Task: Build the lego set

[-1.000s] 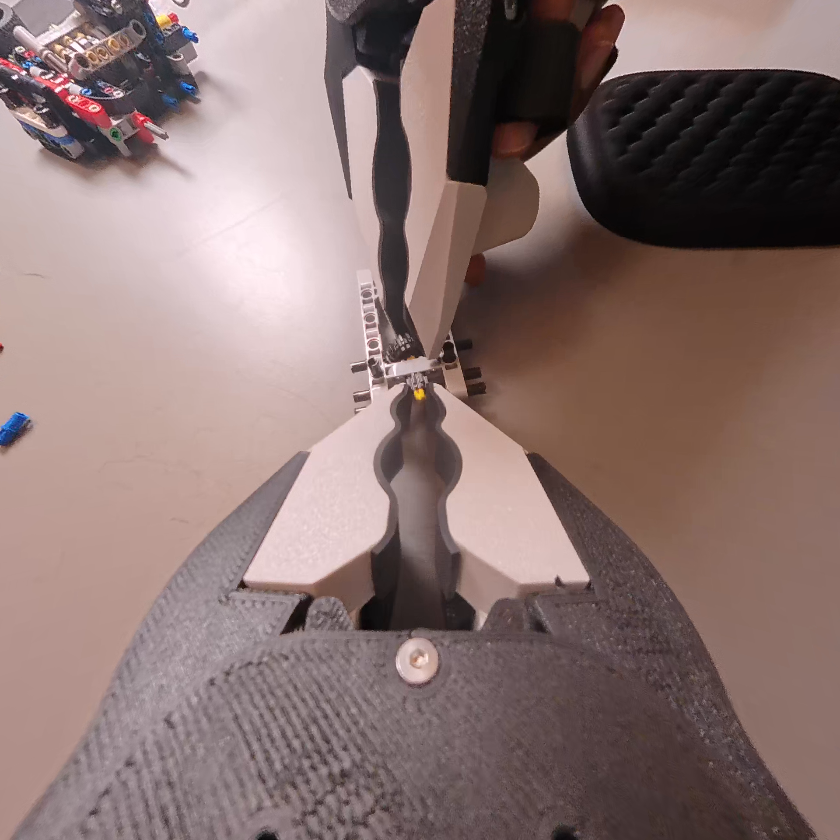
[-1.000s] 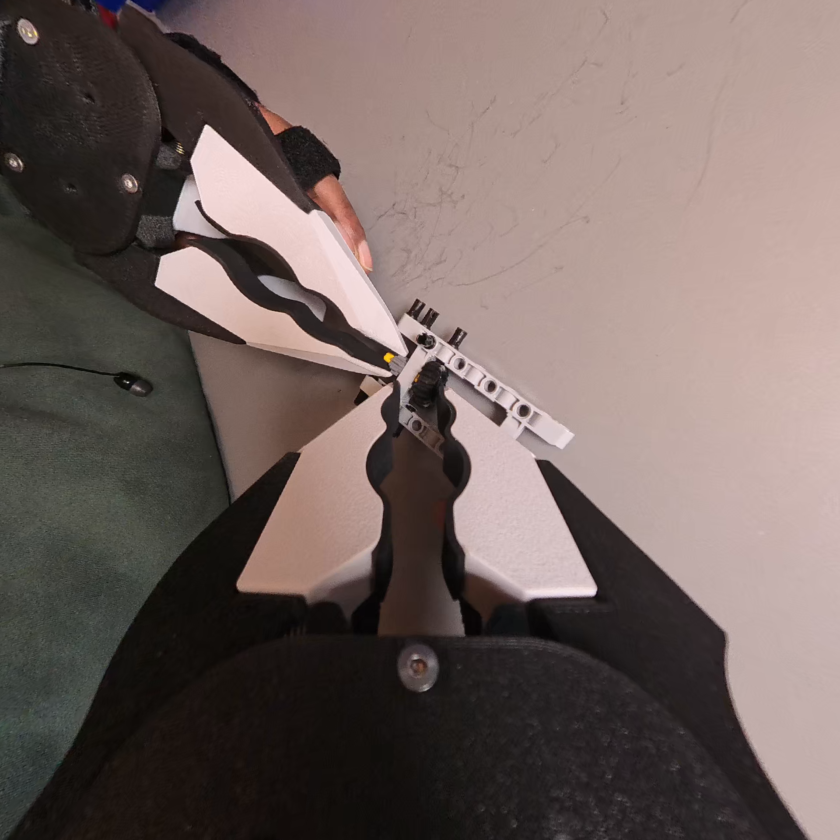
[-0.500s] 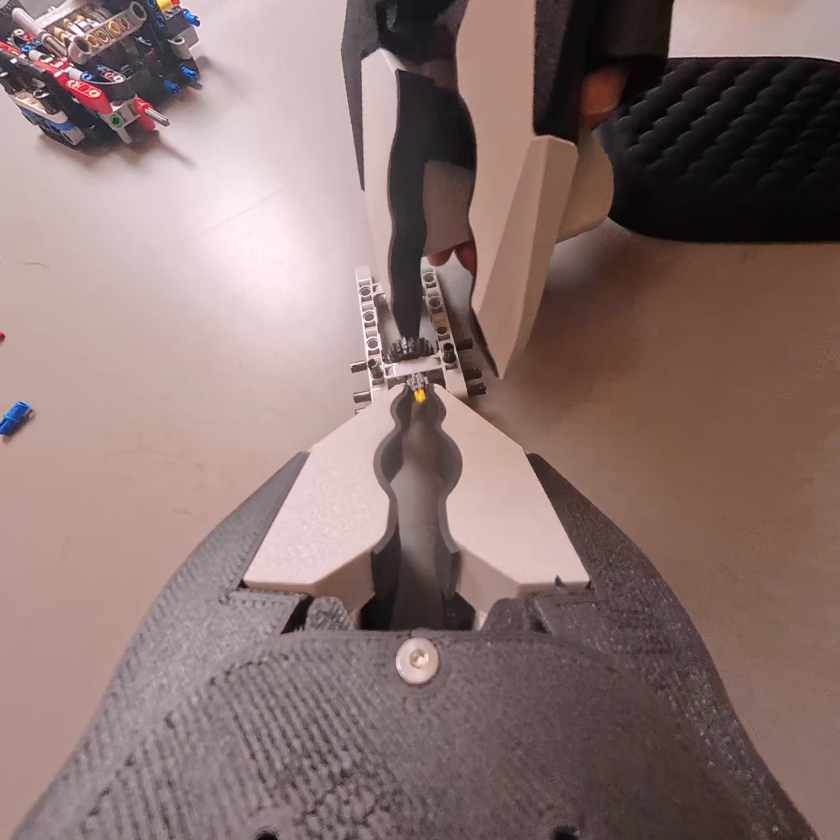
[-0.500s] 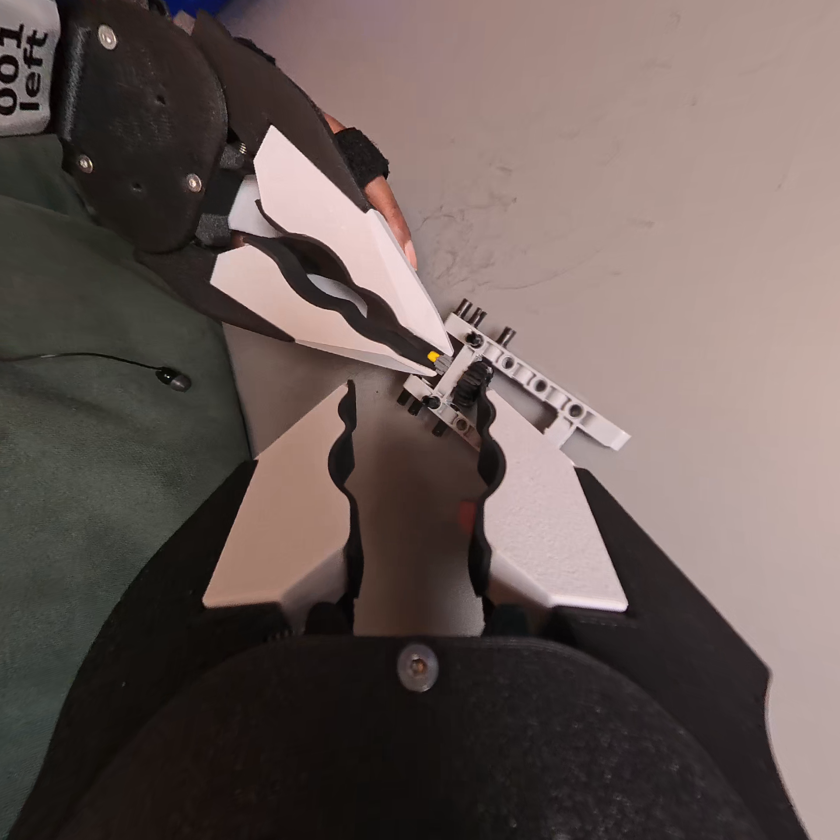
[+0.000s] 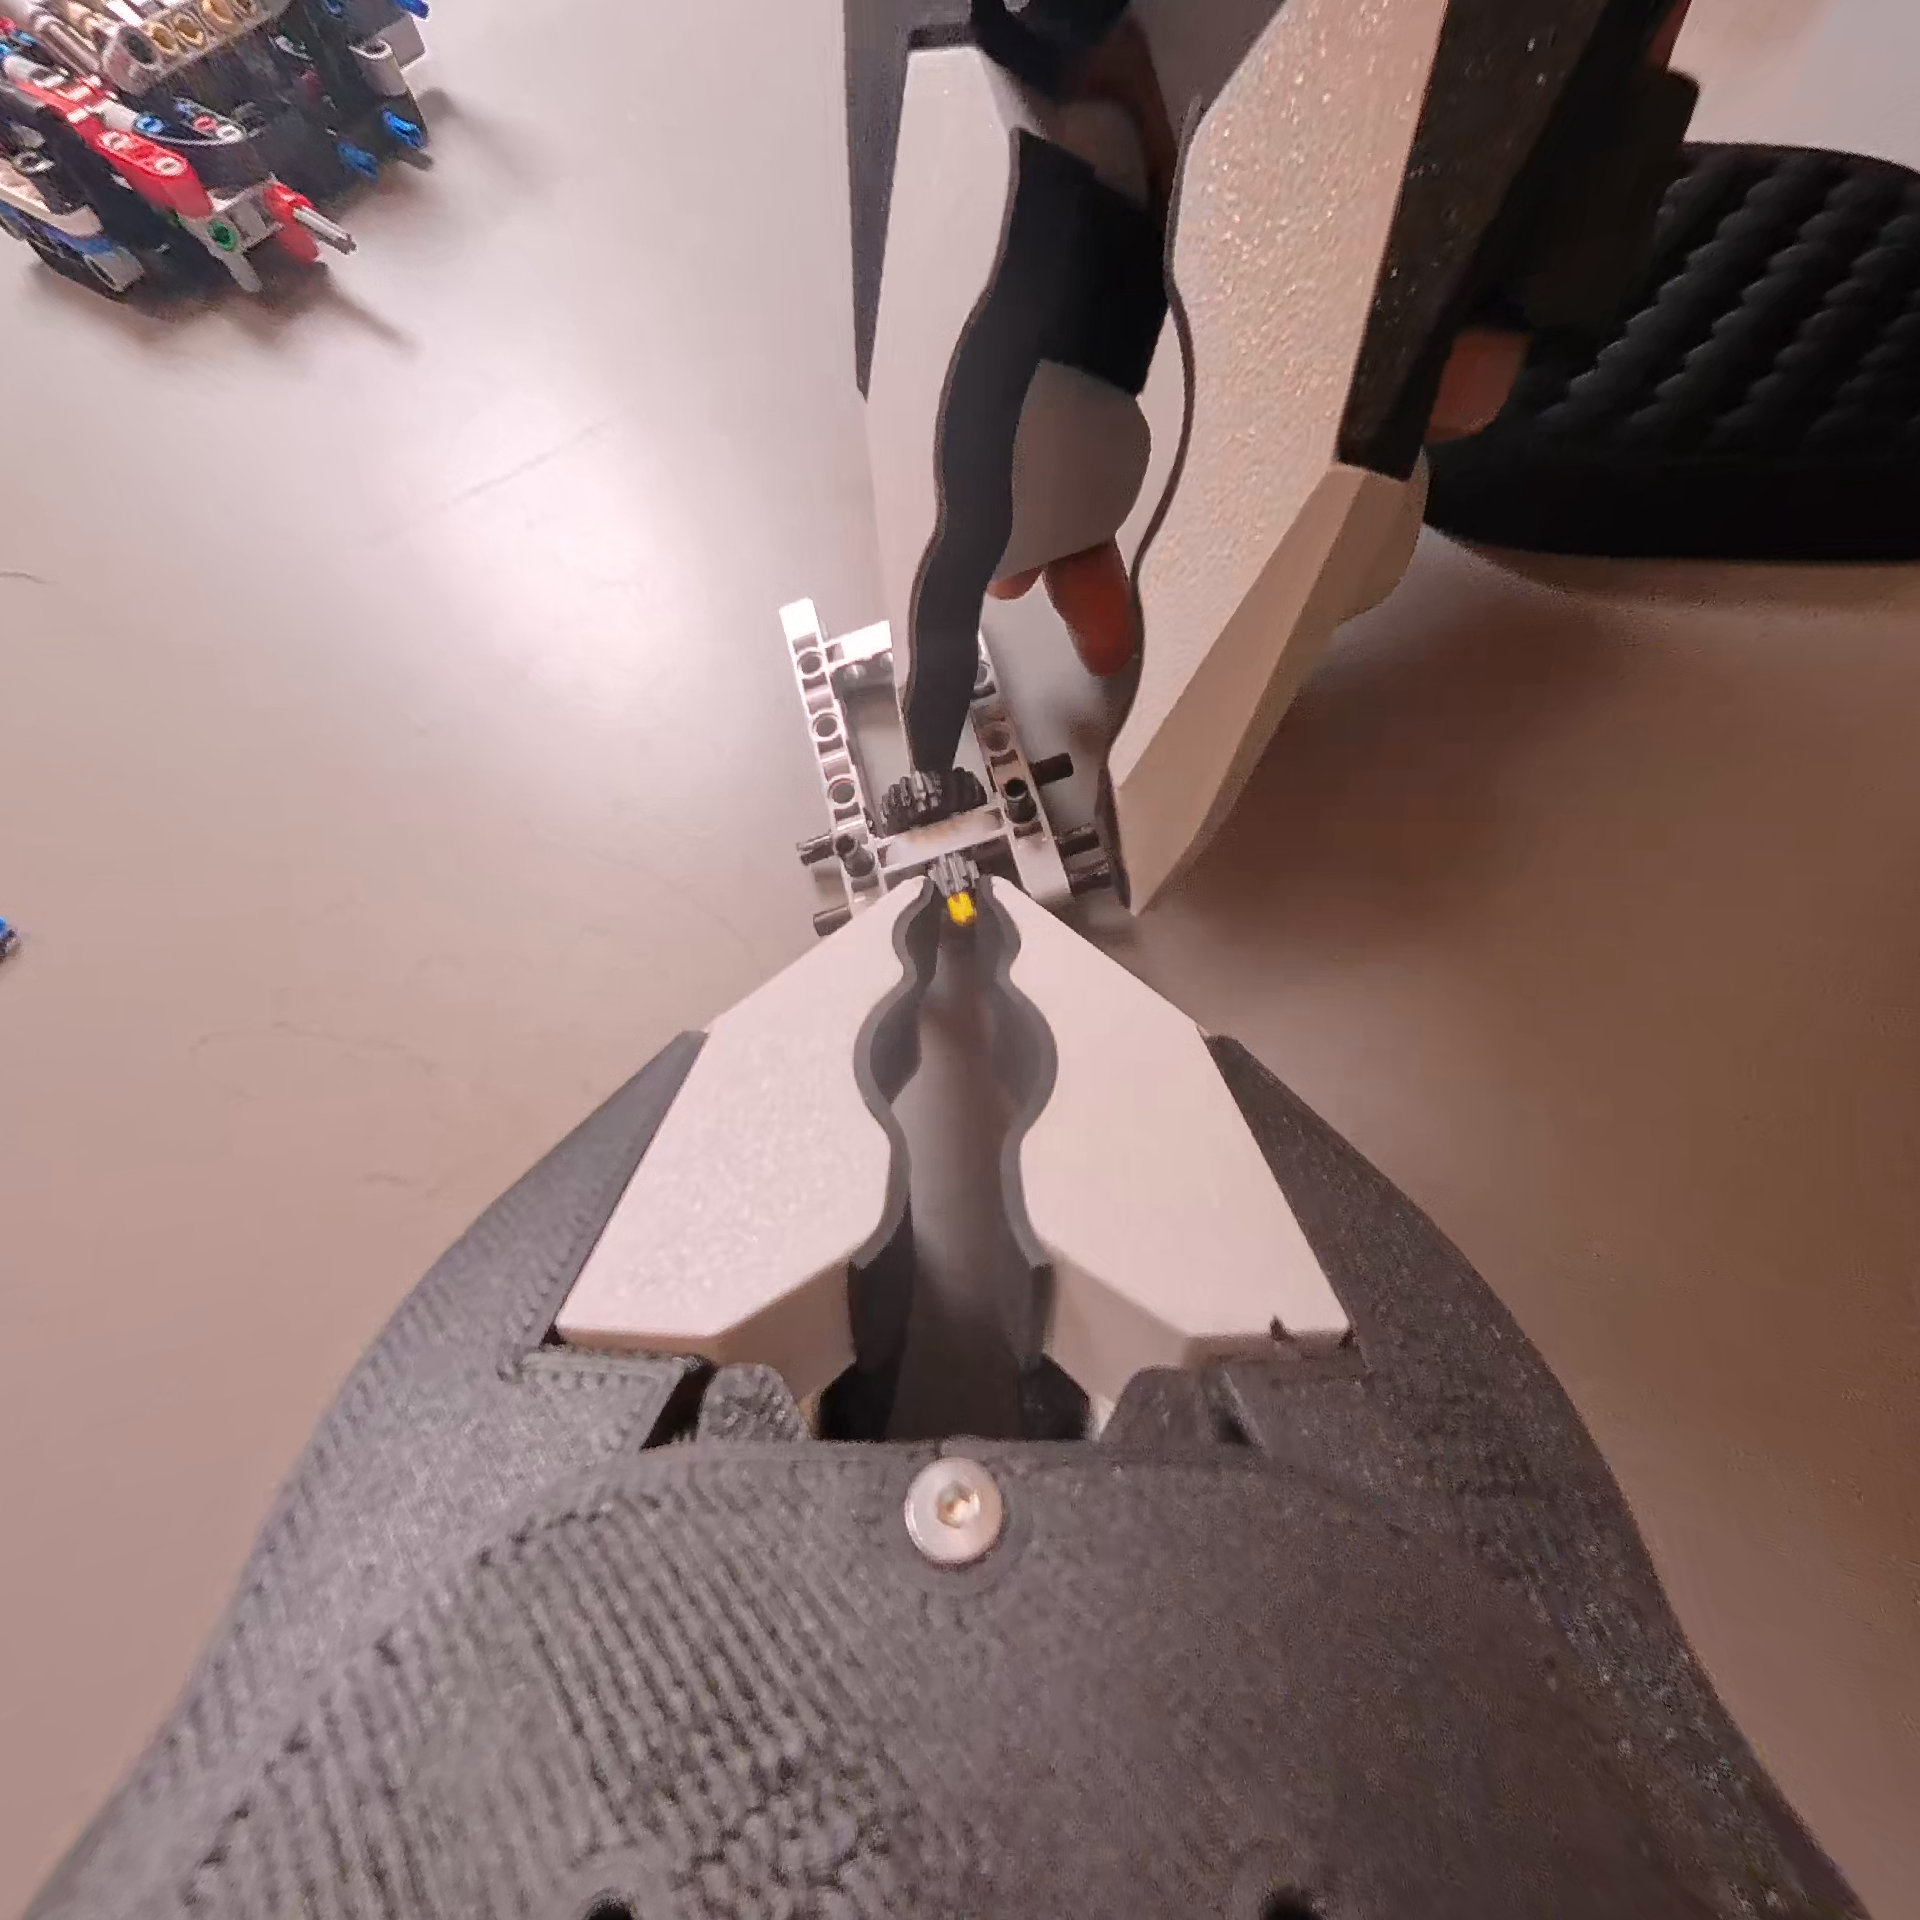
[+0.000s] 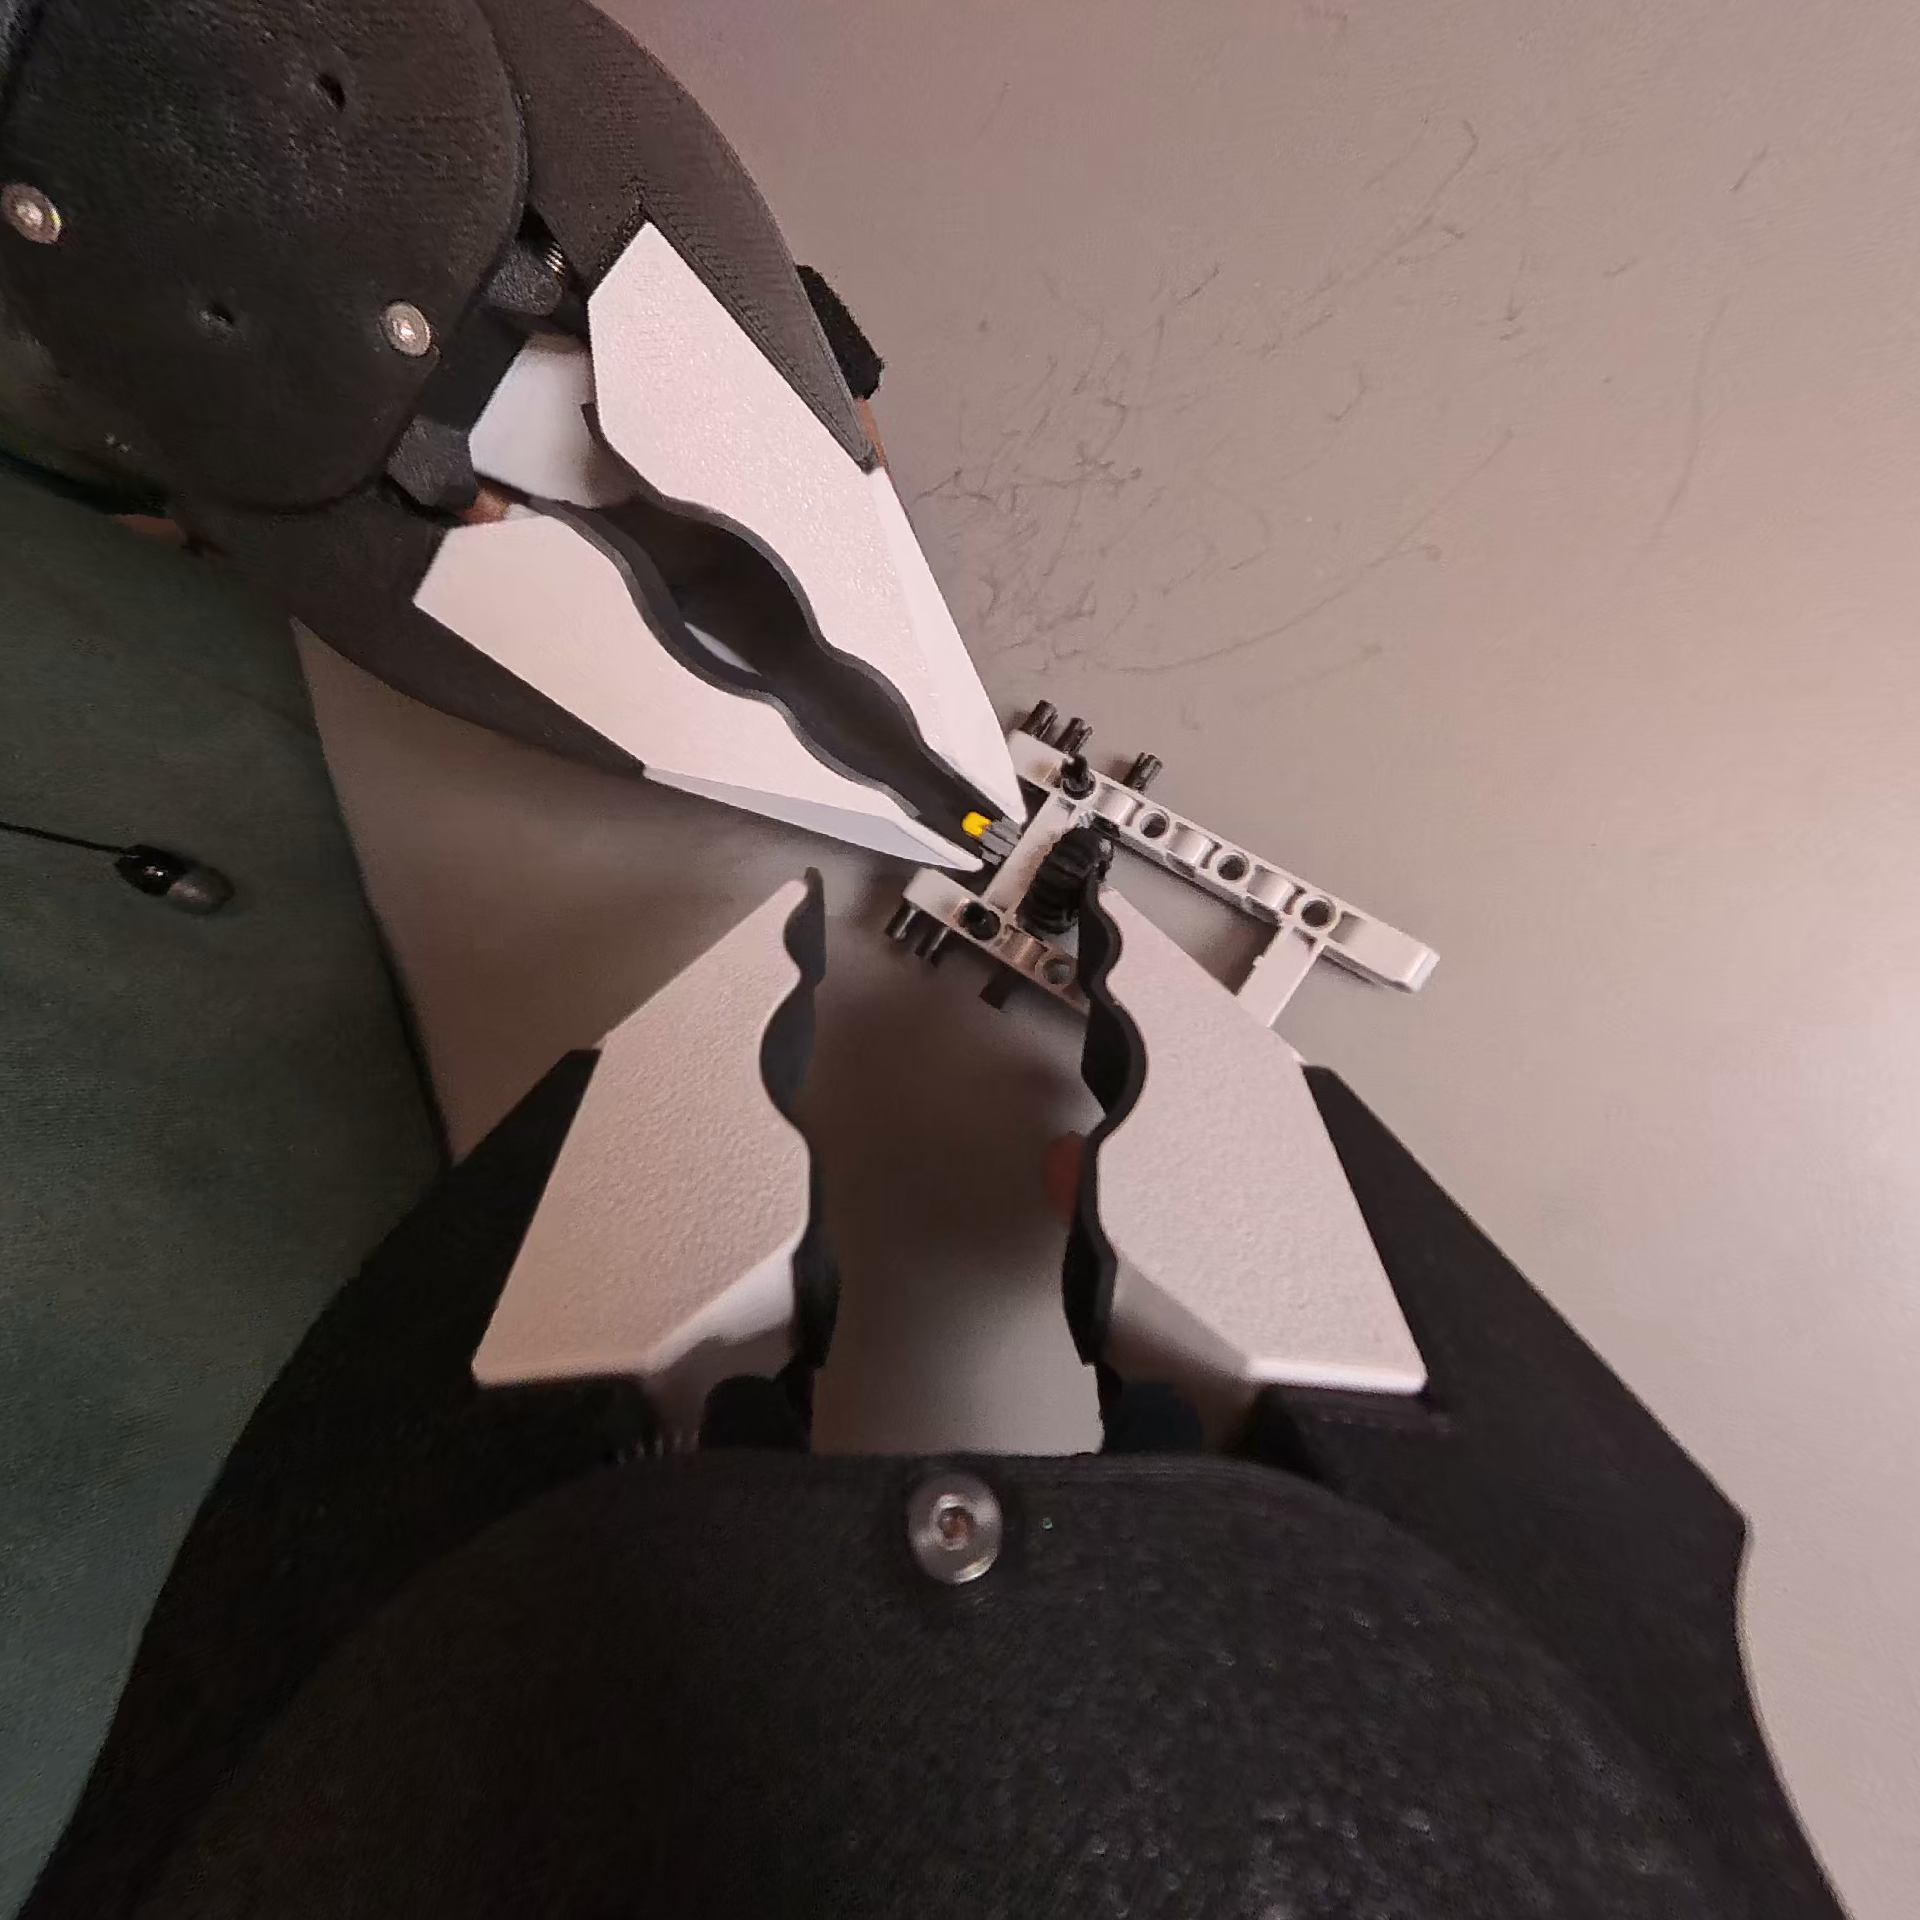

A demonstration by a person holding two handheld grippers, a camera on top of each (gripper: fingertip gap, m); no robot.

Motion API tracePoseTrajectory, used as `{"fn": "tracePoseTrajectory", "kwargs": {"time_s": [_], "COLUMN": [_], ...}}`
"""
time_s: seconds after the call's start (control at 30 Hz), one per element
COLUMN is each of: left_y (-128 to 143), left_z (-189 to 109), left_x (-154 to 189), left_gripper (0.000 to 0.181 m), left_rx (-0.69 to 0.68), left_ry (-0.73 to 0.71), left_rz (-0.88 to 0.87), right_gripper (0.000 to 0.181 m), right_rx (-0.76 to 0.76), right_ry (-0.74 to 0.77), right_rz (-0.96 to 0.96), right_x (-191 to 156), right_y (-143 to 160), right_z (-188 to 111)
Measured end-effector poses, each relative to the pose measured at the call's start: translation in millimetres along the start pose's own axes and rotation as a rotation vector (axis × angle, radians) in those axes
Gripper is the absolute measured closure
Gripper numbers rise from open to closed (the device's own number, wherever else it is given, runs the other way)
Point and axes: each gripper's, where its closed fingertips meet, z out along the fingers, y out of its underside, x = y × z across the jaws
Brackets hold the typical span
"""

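Pinching the yellow-tipped axle [image 5: 961,902] is the left gripper [image 5: 958,906]; the right gripper [image 6: 951,896] is held spread, one pad touching the black gear [image 6: 1062,871].

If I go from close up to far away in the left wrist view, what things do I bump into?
Left gripper, its jaws shut on a yellow-tipped axle → black gear inside the grey frame → right gripper, jaws open, reaching down from above.
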Motion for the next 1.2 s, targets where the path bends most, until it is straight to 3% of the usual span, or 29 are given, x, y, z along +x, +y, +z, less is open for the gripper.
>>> {"fn": "tracePoseTrajectory", "kwargs": {"time_s": [0.27,0.43,0.6,0.67,0.8,0.97,1.07,1.2], "left_y": [0.9,7.3,8.7,7.7,3.3,0.8,0.3,1.7], "left_z": [-17.5,-20.7,-15.9,-14.5,-10.3,-5.7,-5.5,-7.5], "left_x": [1.6,-3.8,-0.8,-0.6,-1.2,-2.9,-4.6,-7.8], "left_gripper": [0.163,0.171,0.178,0.180,0.181,0.181,0.181,0.181], "left_rx": [0.043,0.036,0.026,0.030,0.041,0.041,0.043,0.043], "left_ry": [0.035,0.058,0.068,0.069,0.069,0.055,0.048,0.044], "left_rz": [0.023,-0.014,0.006,0.008,0.003,0.007,0.005,-0.007], "right_gripper": [0.131,0.130,0.125,0.118,0.106,0.118,0.139,0.140], "right_rx": [0.059,0.095,0.139,0.083,0.012,-0.017,-0.023,-0.023], "right_ry": [-0.014,0.010,0.119,0.225,0.214,0.187,0.138,0.135], "right_rz": [-0.024,-0.048,-0.216,-0.357,-0.440,-0.528,-0.562,-0.586], "right_x": [-2.1,-1.0,9.5,28.7,45.7,46.3,39.0,34.9], "right_y": [6.1,5.0,1.4,14.1,35.2,27.9,25.4,22.6], "right_z": [-1.8,-10.1,-32.8,-39.1,-29.4,-22.2,-17.1,-12.9]}}
